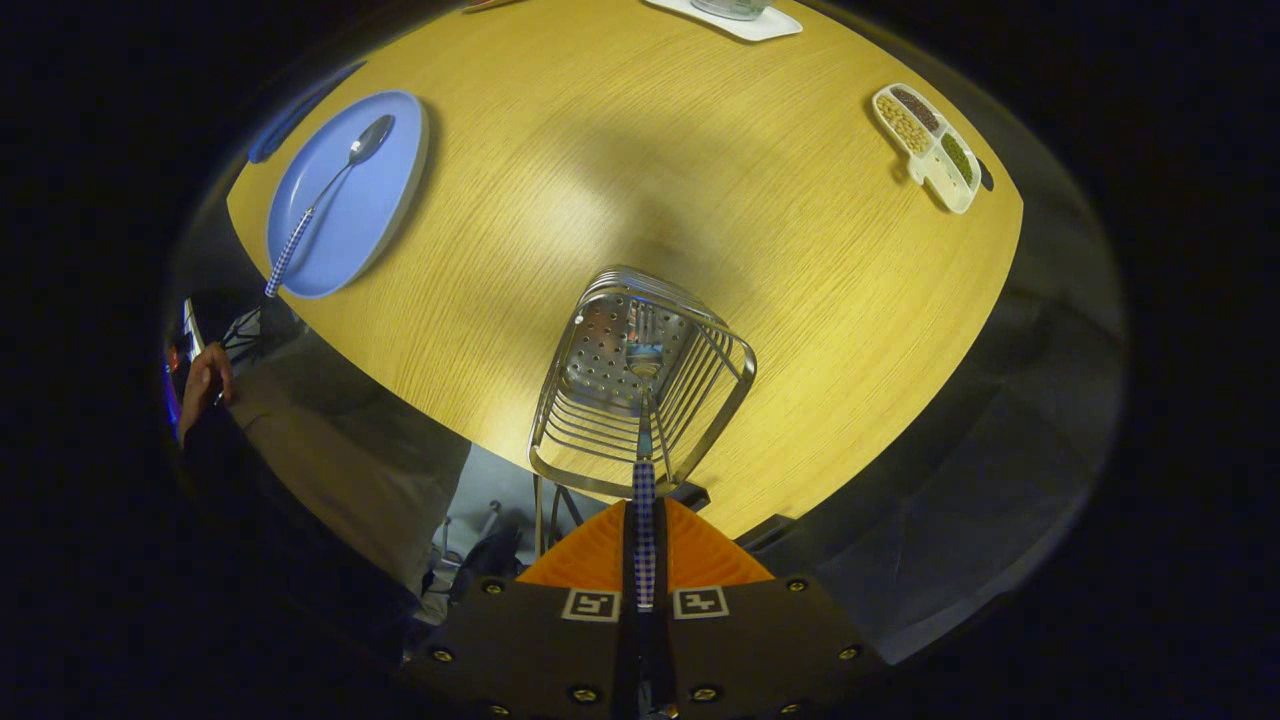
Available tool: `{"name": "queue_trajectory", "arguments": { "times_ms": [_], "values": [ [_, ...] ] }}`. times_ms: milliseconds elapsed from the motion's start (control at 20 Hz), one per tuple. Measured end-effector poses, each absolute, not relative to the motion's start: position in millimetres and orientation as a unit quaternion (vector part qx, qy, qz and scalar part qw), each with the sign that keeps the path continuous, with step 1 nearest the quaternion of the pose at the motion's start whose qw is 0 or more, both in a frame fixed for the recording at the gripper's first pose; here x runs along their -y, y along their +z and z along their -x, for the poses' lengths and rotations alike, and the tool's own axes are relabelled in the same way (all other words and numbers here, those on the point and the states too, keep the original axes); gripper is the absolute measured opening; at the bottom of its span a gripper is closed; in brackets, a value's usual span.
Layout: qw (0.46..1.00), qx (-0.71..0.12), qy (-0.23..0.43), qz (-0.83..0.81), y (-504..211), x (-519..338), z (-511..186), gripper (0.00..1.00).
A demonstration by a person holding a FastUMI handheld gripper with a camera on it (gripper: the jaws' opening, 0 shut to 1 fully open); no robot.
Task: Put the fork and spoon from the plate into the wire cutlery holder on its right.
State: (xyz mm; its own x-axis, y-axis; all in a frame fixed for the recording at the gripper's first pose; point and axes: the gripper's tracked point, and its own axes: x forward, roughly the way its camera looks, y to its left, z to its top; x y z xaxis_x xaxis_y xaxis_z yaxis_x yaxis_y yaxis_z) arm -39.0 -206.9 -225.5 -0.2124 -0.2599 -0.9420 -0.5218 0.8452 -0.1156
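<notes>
Far off to the left beyond the gripper (pixel 644 545), a round blue plate (pixel 345 215) rests on the yellow wood-grain table (pixel 640 150), and a steel spoon with a blue-checked handle (pixel 325 195) lies across it. The fingers are clenched on a fork with a blue-checked handle (pixel 644 500), which reaches straight ahead into the silver wire cutlery holder (pixel 640 385) directly in front. Further right, well beyond, lies a white divided dish of beans (pixel 928 145).
</notes>
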Motion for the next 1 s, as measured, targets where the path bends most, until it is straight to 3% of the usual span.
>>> {"name": "queue_trajectory", "arguments": {
  "times_ms": [250, 350, 400, 450, 500, 650, 850, 1000],
  "values": [
    [0.593, -0.765, 0.101, 0.230, -222.5, 204.2, 34.3, 0.09],
    [0.601, -0.762, 0.096, 0.221, -217.5, 203.1, 32.4, 0.19],
    [0.606, -0.760, 0.097, 0.214, -216.9, 202.7, 33.1, 0.20],
    [0.610, -0.759, 0.094, 0.209, -210.2, 200.4, 31.5, 0.32],
    [0.617, -0.755, 0.092, 0.204, -205.8, 199.5, 30.4, 0.38],
    [0.638, -0.741, 0.086, 0.191, -192.5, 195.8, 32.1, 0.80],
    [0.679, -0.711, 0.069, 0.171, -174.8, 189.1, 38.0, 0.99],
    [0.717, -0.681, 0.066, 0.133, -163.0, 169.1, 44.6, 0.99]
  ]
}}
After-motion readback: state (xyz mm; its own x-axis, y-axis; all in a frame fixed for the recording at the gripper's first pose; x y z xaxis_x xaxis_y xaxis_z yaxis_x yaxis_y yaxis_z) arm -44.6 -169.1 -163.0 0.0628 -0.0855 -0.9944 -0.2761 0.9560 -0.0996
